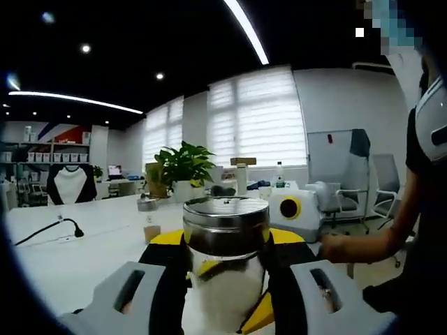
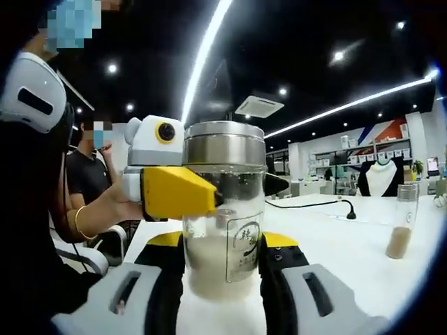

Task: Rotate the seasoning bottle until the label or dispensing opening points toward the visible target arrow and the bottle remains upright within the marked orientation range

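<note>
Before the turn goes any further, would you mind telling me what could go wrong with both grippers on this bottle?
1. The left gripper and the right gripper both clamp the seasoning bottle; if both stay shut while one twists, the glass may slip or tip.
2. The bottle looks about half full of white powder, and tilting could shift it toward the metal lid.
3. No target arrow shows, so the label may end up misaligned.

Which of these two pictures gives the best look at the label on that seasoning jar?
The right gripper view. There the seasoning jar shows its printed label on the clear glass, facing the camera and slightly to the right. In the left gripper view the seasoning jar shows its metal lid and white contents, with no label visible.
</note>
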{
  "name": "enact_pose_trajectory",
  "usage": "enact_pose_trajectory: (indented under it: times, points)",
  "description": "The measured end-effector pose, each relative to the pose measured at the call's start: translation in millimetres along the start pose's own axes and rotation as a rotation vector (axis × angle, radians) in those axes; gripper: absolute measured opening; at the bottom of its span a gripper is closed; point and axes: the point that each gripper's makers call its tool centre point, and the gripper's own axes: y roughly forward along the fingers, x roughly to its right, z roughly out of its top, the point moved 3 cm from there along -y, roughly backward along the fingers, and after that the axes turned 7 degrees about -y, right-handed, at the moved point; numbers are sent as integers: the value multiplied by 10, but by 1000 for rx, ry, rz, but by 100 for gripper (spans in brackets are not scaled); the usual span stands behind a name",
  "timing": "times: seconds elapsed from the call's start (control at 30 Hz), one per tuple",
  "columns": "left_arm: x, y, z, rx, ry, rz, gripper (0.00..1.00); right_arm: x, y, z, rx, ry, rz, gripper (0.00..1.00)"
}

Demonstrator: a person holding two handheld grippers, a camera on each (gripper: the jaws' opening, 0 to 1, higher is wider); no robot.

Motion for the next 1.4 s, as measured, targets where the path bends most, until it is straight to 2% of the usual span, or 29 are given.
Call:
enact_pose_trajectory:
  times: [0.13, 0.27, 0.4, 0.5, 0.57, 0.63, 0.77, 0.87, 0.93, 1.07, 1.13, 1.2, 1.3, 1.4]
  points:
    - [-1, -5, -2, 1, -5, -8, 45, -7, 18, -7, -12, 10, -29, 38]
    - [-17, 17, -14, -10, -11, 33, 45, 31, 13, -37, -15, 43, -119, 38]
    - [-71, 51, -31, -16, -7, 124, 44, 112, -1, -77, -47, 15, -249, 38]
    - [-92, 75, -37, -3, -7, 166, 45, 97, 14, -87, -26, 53, -305, 38]
    - [-97, 80, -46, -6, -4, 189, 46, 97, 18, -102, -47, 8, -347, 38]
    - [-97, 82, -51, -10, -4, 235, 49, 80, 39, -100, -47, 0, -372, 38]
    - [-70, 80, -16, 5, 27, 302, 52, 78, 68, -57, -15, -10, -435, 38]
    - [-87, 66, -10, 14, 13, 351, 52, 111, 76, -17, 8, -2, -478, 38]
    - [-109, 33, 13, 33, 4, 397, 53, 139, 66, -6, 2, -36, -526, 38]
    - [-121, -10, 46, 61, 10, 465, 52, 160, 65, -13, -11, -78, -561, 38]
    - [-146, -25, 58, 84, -12, 498, 52, 186, 62, -27, -29, -104, -593, 38]
    - [-129, -19, 68, 102, -21, 509, 52, 214, 50, -30, -23, -94, -620, 38]
    - [-133, -15, 42, 98, -11, 542, 51, 234, 51, -55, -29, -76, -640, 38]
    - [-151, 10, 3, 84, 0, 544, 50, 235, 53, -77, -33, -69, -641, 38]
